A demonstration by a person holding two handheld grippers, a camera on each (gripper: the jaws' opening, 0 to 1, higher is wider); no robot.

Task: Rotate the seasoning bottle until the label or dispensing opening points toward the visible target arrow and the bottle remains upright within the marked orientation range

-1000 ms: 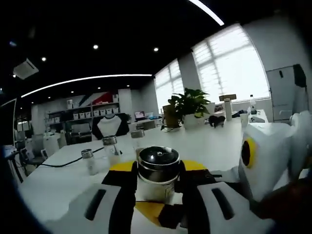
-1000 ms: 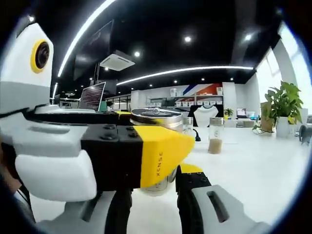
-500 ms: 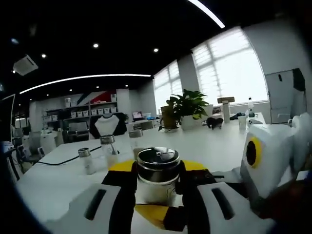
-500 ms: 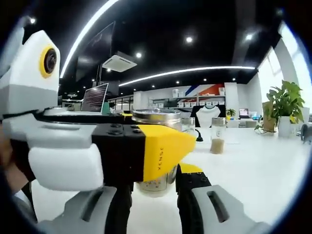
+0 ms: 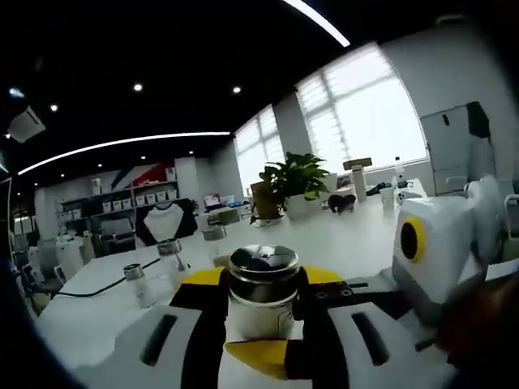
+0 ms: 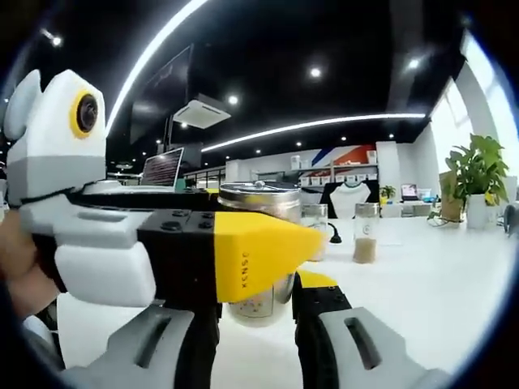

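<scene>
Scene, largest first: a long white table (image 5: 357, 235) in an open office, windows and a potted plant (image 5: 290, 180) at the far end.

Change over the last second: in the left gripper view the whole background slides. The plant, the windows and the small shakers (image 5: 134, 279) on the table all shift leftward and upward in frame, while the seasoning bottle (image 5: 261, 293) keeps its place between the jaws. That is camera motion, so the left hand is turning and carrying the bottle with it. In the right gripper view the left gripper's body swings and the person's hand (image 6: 18, 263) comes into frame behind it. The far jar of brown powder (image 6: 365, 239) barely moves, so the right hand is nearly still.

Tongs: the left gripper (image 5: 263, 312) is clamped on the bottle, jaws pressed to both sides of the glass below the metal cap. The right gripper (image 6: 258, 312) has the bottle (image 6: 259, 247) between its jaws too, but the left gripper's yellow tip covers the contact. Cannot tell whether it grips or merely brackets.

Bottle: upright, cap level in both views, just above or on the table. The base is hidden.

Judgement: rotation is under way, with no tilt so far. No arrow or orientation marking is visible, so alignment cannot be checked.
</scene>
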